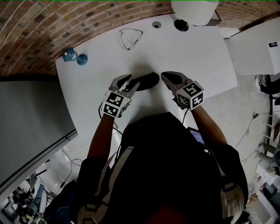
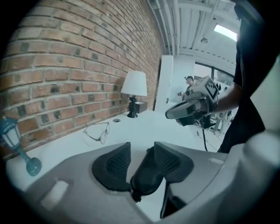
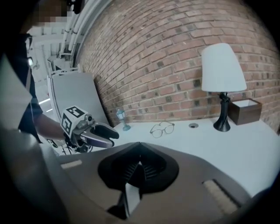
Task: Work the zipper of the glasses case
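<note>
In the head view the black glasses case [image 1: 146,81] hangs just above the white table [image 1: 197,57], its left end inside my left gripper [image 1: 131,82]. In the left gripper view the case [image 2: 151,173] stands slanted between the ribbed pads of the left gripper [image 2: 138,159]. It leans on the right pad, and a small zipper pull [image 2: 135,195] dangles at its near end. My right gripper [image 1: 168,78] floats just right of the case, apart from it. Its jaws [image 3: 140,164] are shut and I see nothing between them.
Wire-rimmed glasses [image 1: 130,38] lie farther back on the table. A small blue lantern [image 1: 70,55] stands at the left edge, with a white-shaded lamp [image 1: 194,11] and a brown box [image 3: 245,109] at the back by the brick wall. The person's torso fills the lower head view.
</note>
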The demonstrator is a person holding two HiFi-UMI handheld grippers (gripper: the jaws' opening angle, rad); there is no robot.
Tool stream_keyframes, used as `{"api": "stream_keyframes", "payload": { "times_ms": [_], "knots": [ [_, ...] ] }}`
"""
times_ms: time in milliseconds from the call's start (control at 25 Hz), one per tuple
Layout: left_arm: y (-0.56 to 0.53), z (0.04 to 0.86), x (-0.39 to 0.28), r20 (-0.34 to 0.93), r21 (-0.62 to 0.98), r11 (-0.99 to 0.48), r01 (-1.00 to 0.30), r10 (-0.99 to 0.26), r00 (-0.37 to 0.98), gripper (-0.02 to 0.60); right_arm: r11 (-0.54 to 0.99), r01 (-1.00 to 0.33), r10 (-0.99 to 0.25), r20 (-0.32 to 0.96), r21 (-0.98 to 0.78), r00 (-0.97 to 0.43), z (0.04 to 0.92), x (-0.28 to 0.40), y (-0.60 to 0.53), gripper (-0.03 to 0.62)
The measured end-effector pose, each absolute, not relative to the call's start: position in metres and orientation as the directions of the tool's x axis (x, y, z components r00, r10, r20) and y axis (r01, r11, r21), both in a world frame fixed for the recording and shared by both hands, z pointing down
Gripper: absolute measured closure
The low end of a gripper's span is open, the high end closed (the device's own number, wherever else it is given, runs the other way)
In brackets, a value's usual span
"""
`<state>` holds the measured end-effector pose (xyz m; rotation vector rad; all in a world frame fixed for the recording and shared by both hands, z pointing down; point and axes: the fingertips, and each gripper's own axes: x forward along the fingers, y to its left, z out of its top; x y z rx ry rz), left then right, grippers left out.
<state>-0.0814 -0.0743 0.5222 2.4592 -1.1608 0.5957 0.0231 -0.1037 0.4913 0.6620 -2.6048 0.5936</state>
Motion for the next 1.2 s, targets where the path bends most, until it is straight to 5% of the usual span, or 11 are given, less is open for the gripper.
{"api": "stream_keyframes", "payload": {
  "times_ms": [560,1200],
  "knots": [
    [-0.057,0.433,-0.132,0.274,0.153,-0.441,-0.884,-0.841,0.467,0.568,0.819,-0.563,-0.521,0.267,-0.113,-0.811,0.425,0.022,-0.103,0.591],
    [-0.041,0.424,-0.149,0.245,0.158,-0.394,-0.905,-0.873,0.422,0.574,0.791,-0.601,-0.568,0.226,-0.117,-0.792,0.414,0.032,-0.103,0.591]
  ]
}}
